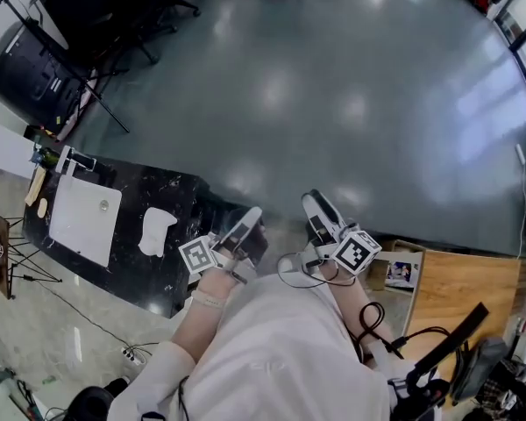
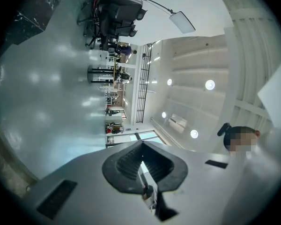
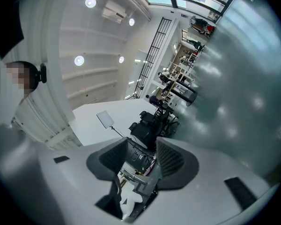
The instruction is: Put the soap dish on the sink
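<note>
A white rectangular sink basin is set into a black marble counter at the left of the head view. Just right of the basin a white, irregular item lies on the counter; it may be the soap dish. My left gripper hovers off the counter's right end, its jaws shut on nothing. To its right, my right gripper is held in the air, open and empty. Between its jaws, the right gripper view shows the faucet and the white item far off.
A faucet and small bottles stand at the sink's far end. Black cases and stands fill the upper left. A wooden table with cables is at the right. Grey glossy floor stretches ahead.
</note>
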{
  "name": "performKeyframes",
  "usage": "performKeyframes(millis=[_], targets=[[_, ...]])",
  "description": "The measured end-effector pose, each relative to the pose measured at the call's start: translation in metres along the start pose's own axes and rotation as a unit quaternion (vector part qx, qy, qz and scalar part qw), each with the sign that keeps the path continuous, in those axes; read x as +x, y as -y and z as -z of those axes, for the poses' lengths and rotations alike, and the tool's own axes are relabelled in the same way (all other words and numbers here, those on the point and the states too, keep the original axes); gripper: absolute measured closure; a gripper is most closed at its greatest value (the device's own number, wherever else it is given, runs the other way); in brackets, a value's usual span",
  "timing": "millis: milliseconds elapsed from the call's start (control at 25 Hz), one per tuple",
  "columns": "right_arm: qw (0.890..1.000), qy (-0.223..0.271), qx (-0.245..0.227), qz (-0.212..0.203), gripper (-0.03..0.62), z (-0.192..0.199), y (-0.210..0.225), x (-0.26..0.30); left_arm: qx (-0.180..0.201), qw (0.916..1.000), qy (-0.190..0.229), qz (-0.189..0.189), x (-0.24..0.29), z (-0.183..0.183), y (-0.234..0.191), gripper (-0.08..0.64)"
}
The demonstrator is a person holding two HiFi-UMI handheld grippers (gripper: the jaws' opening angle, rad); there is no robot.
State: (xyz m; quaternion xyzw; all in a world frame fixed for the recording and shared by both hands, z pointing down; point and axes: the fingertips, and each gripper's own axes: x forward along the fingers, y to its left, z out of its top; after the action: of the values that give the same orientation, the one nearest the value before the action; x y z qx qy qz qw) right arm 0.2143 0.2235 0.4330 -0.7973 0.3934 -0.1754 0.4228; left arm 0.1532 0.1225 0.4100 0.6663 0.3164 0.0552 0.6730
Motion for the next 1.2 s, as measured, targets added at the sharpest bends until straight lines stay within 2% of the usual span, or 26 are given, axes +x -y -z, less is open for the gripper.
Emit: performKeyframes(millis=[520,640,760,960,1200], targets=[[1.0,0.011,0.012,0.001,0.388,-0.003,0.001,-0.002,-0.004,1.0,-0.003,-0.004,-0.001,0.001,0.001,0.554],[1.0,0.014,0.003,-0.003,0.388,-0.005,-0.005,-0.001,-0.007,1.0,0.007,0.0,-0.002,-0.004,0.003,0.554],[1.0,0.012,-0.013,-0.008,0.418,-0.006,-0.01,0.003,0.002,1.0,0.009,0.001,-0.003,-0.008,0.005,0.554],[1.0,0.005,0.011,-0.016,0.42,-0.002,-0.008,0.004,0.008,0.9998,0.016,0.002,-0.005,-0.009,0.007,0.554],[1.0,-0.001,0.013,-0.012,0.42,0.0,-0.005,0.006,0.013,0.9997,0.019,0.001,-0.008,-0.01,0.009,0.554]])
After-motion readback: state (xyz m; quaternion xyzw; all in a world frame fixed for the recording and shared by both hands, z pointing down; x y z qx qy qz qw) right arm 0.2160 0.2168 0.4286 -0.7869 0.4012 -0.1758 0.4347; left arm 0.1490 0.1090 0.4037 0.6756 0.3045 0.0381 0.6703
